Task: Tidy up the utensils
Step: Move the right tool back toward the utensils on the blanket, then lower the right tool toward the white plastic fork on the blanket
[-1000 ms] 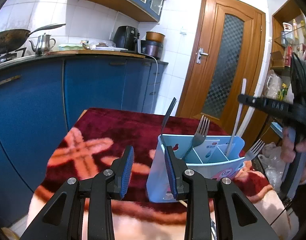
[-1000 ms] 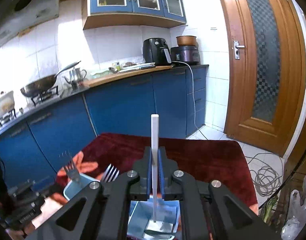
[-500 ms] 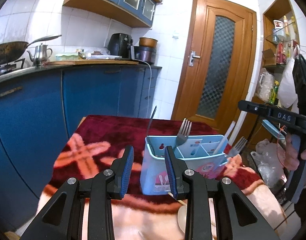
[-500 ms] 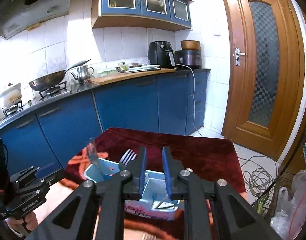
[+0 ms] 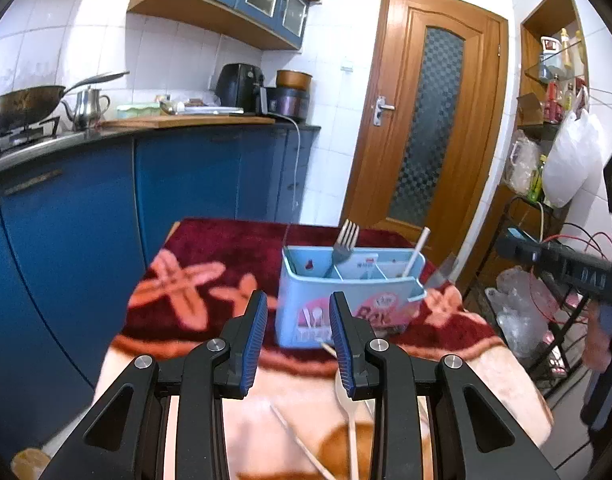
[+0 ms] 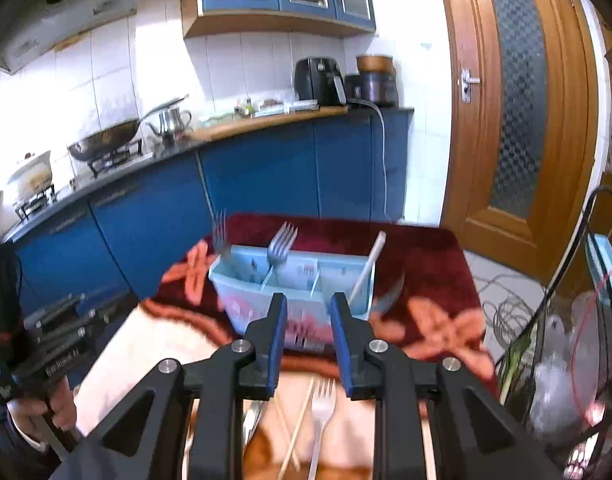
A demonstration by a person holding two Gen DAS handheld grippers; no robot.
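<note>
A light blue utensil caddy (image 5: 346, 300) (image 6: 297, 280) with compartments stands on the patterned table cloth. In it are a metal fork (image 5: 344, 242) (image 6: 279, 242) and a white stick-like utensil (image 5: 414, 254) (image 6: 366, 268). Another fork (image 6: 219, 232) leans at its left end. My left gripper (image 5: 295, 340) is open and empty, just in front of the caddy. My right gripper (image 6: 306, 332) is open and empty, also in front of it. On the cloth below lie a white fork (image 6: 320, 416), chopsticks (image 6: 295, 428) and a white spoon (image 5: 348, 404).
The table is covered by a red and orange floral cloth (image 5: 225, 248). Blue kitchen cabinets (image 5: 185, 184) stand behind, with a wok (image 5: 21, 100) and kettle (image 5: 85, 106) on the counter. A wooden door (image 5: 430, 120) is at the right; wires and bags (image 6: 546, 340) lie beside the table.
My right gripper opened and let go of the white utensil, which now leans in the caddy's right compartment. Both grippers pulled back from the caddy.
</note>
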